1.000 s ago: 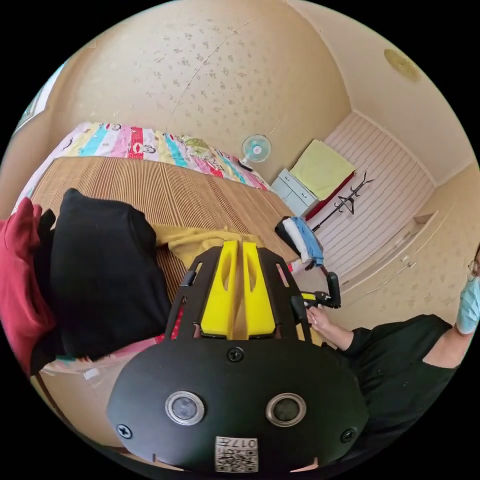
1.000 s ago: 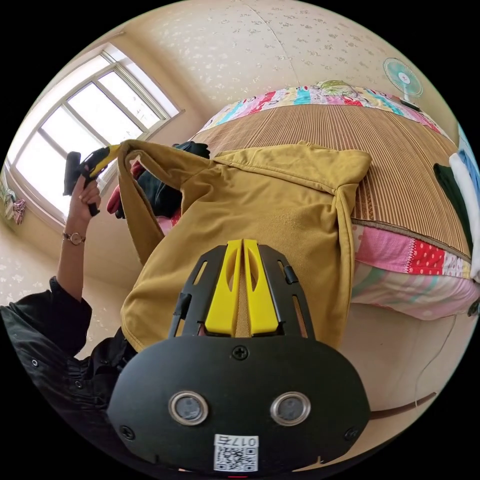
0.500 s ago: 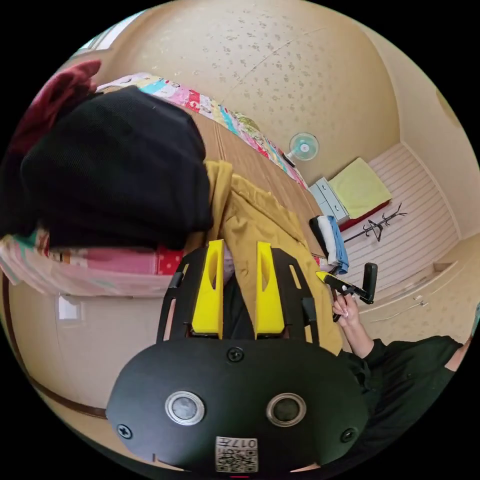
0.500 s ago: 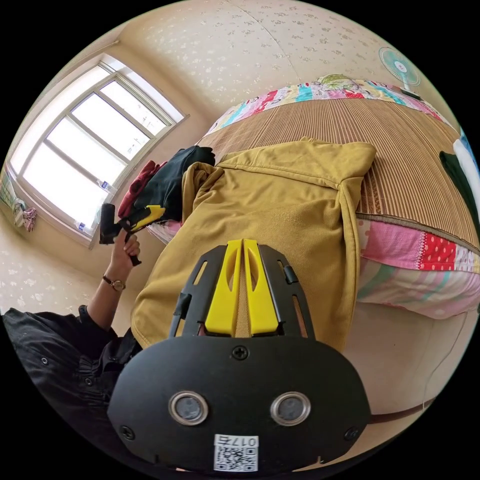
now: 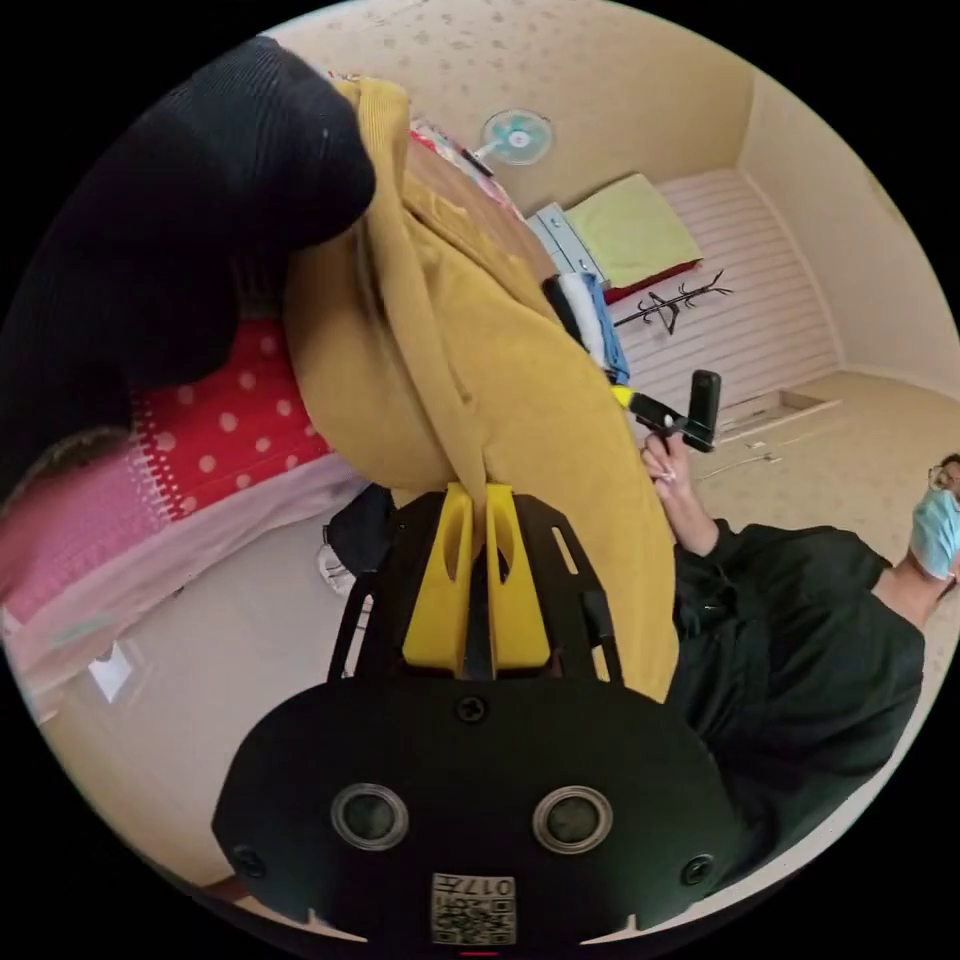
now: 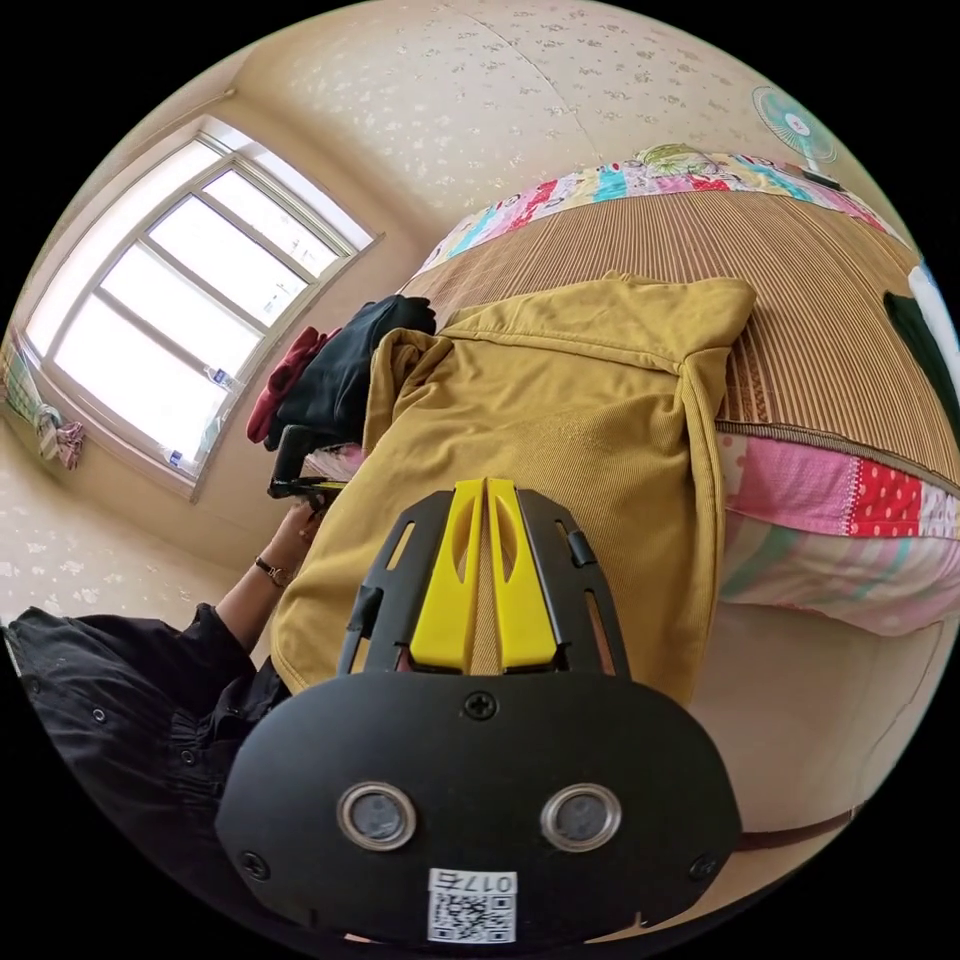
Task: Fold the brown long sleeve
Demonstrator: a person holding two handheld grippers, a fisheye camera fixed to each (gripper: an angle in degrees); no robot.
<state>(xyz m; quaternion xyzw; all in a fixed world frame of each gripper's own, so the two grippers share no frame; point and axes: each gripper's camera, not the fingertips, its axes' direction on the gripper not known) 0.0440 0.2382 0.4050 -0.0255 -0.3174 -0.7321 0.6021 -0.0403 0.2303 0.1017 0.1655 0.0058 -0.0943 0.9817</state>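
Note:
The brown long sleeve, a mustard-brown corduroy top, lies across the bed's edge and hangs down its side. In the right gripper view, my right gripper is shut on its lower hem. In that view my left gripper sits in a hand at the garment's left edge. In the left gripper view, my left gripper has its yellow jaws closed on a fold of the brown long sleeve, which drapes above it. My right gripper is held in a hand at the cloth's far side.
A black clothes pile and a red garment sit on the bed by the window. A striped mat covers the bed over a patchwork sheet. Folded clothes lie further along. A person in black stands close.
My left gripper let go of the raised sleeve, opened, dropped below the bed's edge and shut on a lower fold. The sleeve fell onto the garment. My right gripper kept its hold.

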